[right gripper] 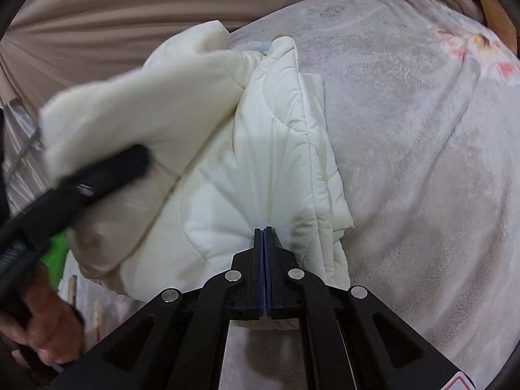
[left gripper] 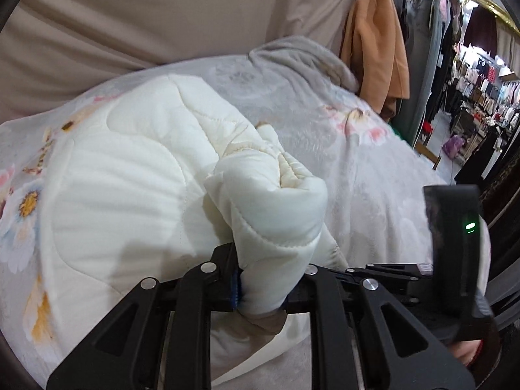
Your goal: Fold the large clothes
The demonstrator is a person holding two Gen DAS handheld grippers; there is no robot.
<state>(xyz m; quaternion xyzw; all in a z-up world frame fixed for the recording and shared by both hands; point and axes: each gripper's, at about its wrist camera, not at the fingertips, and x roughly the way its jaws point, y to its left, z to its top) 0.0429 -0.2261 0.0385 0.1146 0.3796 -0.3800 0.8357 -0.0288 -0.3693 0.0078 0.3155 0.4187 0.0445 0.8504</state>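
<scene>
A cream quilted padded jacket (left gripper: 130, 175) lies on a pale floral fleece blanket (left gripper: 373, 195). My left gripper (left gripper: 263, 279) is shut on a thick bunched fold of the jacket (left gripper: 279, 214), which fills the gap between its jaws. In the right wrist view the jacket (right gripper: 260, 169) lies partly folded, and my right gripper (right gripper: 264, 237) is shut on its near edge, jaws pressed together with fabric puckering from them. The left gripper's black body (right gripper: 81, 188) crosses the left of that view, blurred, against the jacket's raised part.
A beige curtain (left gripper: 146, 16) hangs behind the blanket. An orange-brown coat (left gripper: 377, 42) hangs at the right, with clothes racks (left gripper: 481, 91) beyond. The right gripper's black body with a green light (left gripper: 455, 227) stands at the right. The blanket (right gripper: 422, 162) extends right of the jacket.
</scene>
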